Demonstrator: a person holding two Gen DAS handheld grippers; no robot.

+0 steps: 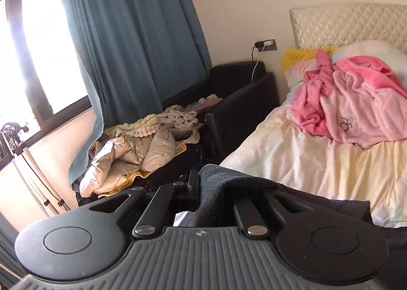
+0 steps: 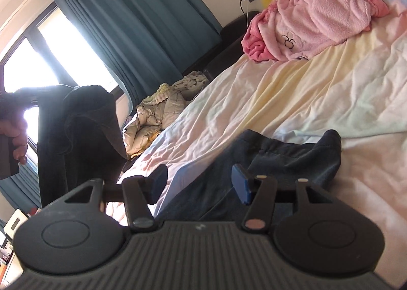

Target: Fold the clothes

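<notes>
Left hand-held gripper [image 1: 203, 188] pinches a fold of the dark garment [image 1: 229, 188], lifted beside the bed [image 1: 292, 163] edge. Right hand-held gripper [image 2: 199, 183], fingers spread, hovers over the garment's other part lying on the bed (only the right view shows it hanging); long axis unclear.

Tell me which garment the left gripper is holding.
The dark garment, clamped in the left gripper and lifted. The pink robe lies on the bed; the beige jacket lies beside it.

The dark garment [image 1: 229, 188] drapes over the left claw's [image 1: 201, 185] right finger — its grip seemingly closed, hidden.
</notes>
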